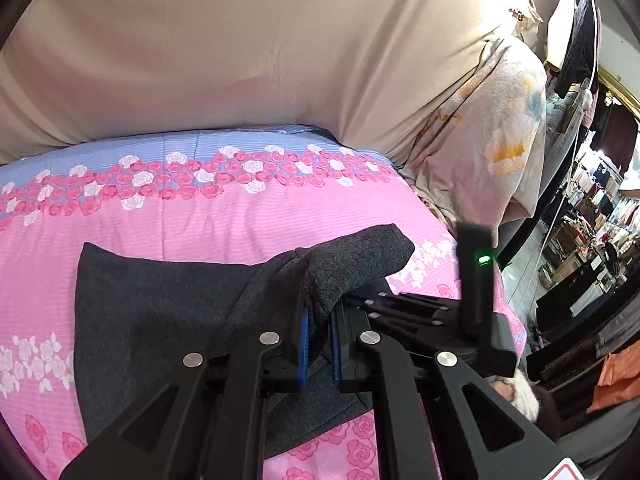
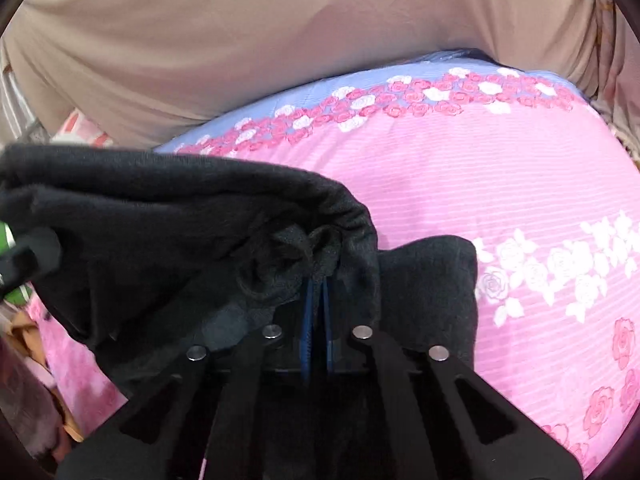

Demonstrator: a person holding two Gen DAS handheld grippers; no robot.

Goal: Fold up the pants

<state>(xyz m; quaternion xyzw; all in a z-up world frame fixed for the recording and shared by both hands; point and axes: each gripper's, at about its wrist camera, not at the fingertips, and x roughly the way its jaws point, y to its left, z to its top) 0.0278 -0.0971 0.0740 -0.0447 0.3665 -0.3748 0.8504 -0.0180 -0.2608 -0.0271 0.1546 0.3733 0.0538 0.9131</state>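
Gripping dark grey pants (image 1: 160,304) lying on pink rose-print bedspread (image 1: 200,220), your left gripper (image 1: 319,344) and right gripper (image 2: 318,320) each pinch a fabric fold, beige sheet (image 1: 240,40) behind, cluttered shelves (image 1: 592,208) at far right.

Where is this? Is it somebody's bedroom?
Probably a bedroom. Dark pants lie on a pink rose-print bedspread against a tan padded headboard, though crowded shelves alongside hint at a shop or storeroom.
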